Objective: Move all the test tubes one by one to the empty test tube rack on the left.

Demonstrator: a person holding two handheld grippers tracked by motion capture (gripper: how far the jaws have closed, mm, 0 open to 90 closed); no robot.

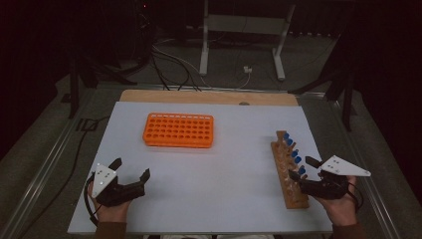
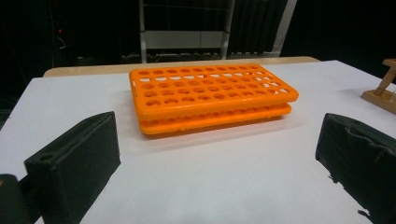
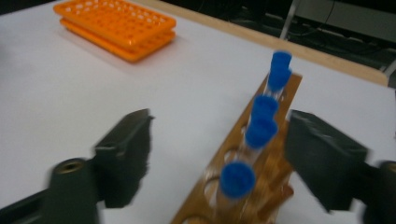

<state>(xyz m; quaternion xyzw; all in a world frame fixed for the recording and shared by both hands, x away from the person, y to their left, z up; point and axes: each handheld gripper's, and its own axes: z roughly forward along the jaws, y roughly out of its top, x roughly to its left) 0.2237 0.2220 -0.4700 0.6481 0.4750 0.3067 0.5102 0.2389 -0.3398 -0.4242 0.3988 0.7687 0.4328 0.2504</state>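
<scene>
An empty orange tube rack (image 1: 179, 130) (image 2: 210, 95) (image 3: 116, 28) lies at the back left of the white table. A wooden rack (image 1: 289, 194) (image 3: 275, 170) at the right holds several clear tubes with blue caps (image 1: 294, 154) in a row. My right gripper (image 1: 301, 168) (image 3: 223, 135) is open at the near part of that row, one jaw on each side of the rack. The nearest blue cap (image 3: 237, 179) stands between the jaws, and neither pad touches it. My left gripper (image 1: 132, 168) (image 2: 219, 135) is open and empty at the front left, facing the orange rack.
The white table top (image 1: 224, 169) has a wooden strip (image 1: 209, 96) along its far edge. Behind it on the floor stand a metal frame (image 1: 244, 30) and loose cables (image 1: 169, 64). The corner of the wooden rack (image 2: 383, 93) juts in at the right of the left gripper view.
</scene>
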